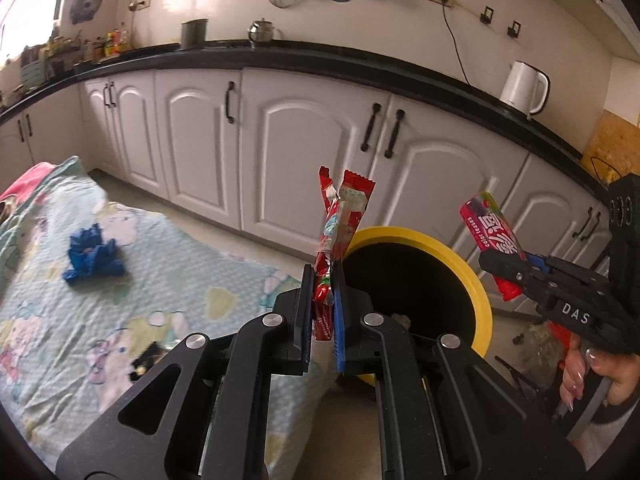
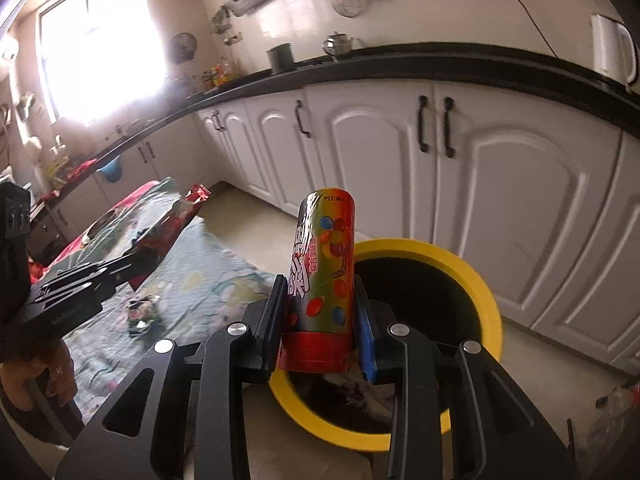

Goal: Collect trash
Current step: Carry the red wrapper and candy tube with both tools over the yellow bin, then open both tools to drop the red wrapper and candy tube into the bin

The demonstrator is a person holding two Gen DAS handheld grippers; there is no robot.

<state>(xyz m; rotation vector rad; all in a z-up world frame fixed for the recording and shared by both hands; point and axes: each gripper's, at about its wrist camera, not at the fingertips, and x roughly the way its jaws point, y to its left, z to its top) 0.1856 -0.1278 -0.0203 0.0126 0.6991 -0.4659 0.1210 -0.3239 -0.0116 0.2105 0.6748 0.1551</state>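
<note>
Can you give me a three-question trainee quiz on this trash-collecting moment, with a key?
1. True or false: the left gripper is shut on a red snack wrapper.
2. What does the right gripper hold? A) a blue crumpled item B) a colourful candy tube C) a white kettle
3. Fill in: the bin in front of both grippers has a ____ rim.

Key
1. True; the thin wrapper stands up between the nearly closed jaws.
2. B; the blue crumpled item lies on the patterned cloth, and the white kettle stands on the counter.
3. Yellow.
</note>
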